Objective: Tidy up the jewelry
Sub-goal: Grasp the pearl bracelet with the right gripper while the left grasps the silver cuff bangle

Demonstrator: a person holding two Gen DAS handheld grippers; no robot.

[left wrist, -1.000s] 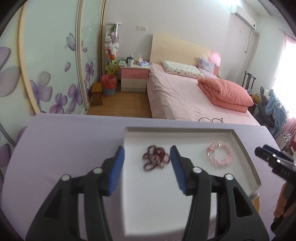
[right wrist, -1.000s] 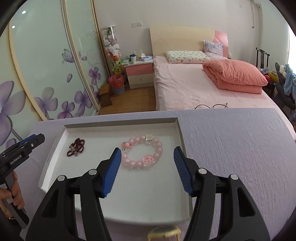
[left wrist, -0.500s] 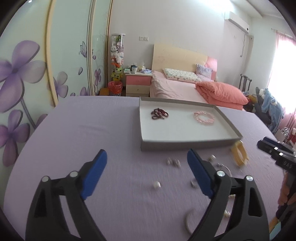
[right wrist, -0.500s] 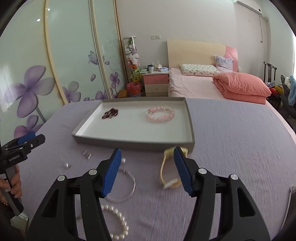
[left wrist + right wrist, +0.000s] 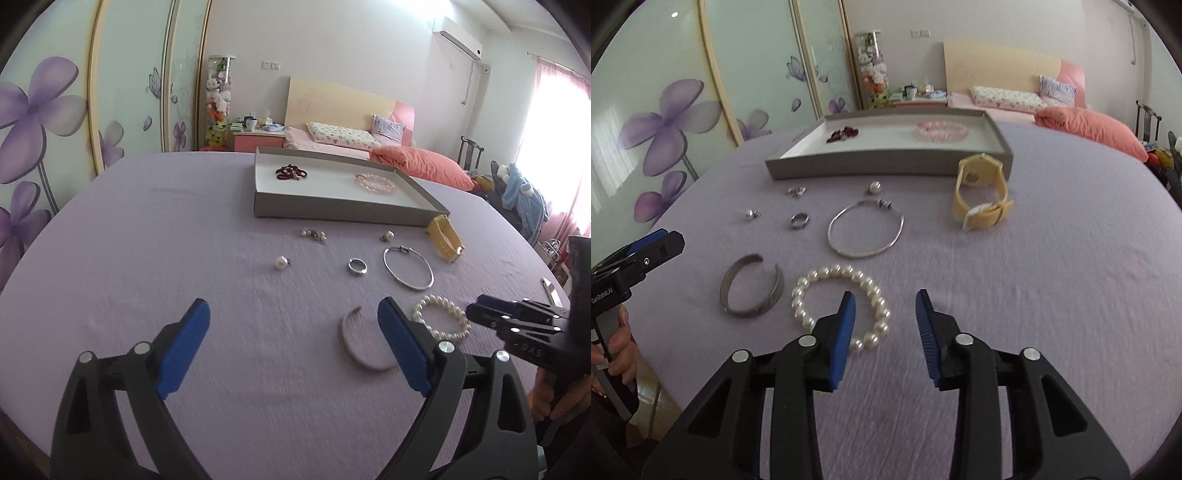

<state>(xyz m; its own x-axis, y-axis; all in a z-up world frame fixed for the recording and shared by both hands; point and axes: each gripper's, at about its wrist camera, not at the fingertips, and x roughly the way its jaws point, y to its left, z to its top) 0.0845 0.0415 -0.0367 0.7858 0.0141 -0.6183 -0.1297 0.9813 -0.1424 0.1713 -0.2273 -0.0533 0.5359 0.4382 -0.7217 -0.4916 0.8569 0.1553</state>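
Lavender cloth (image 5: 1052,277) covers the table, bedroom behind. Left gripper (image 5: 293,338) hangs low over bare cloth, jaws spread wide, empty. Right gripper (image 5: 885,325) hovers with jaws parted, its left pad above the pearl bracelet (image 5: 840,308). Nearby lie a flat metal cuff (image 5: 751,291), thin silver bangle (image 5: 866,232) and cream watch (image 5: 982,194). Grey tray (image 5: 886,160) holds dark-red beads (image 5: 843,134) and a pink bead bracelet (image 5: 942,132).
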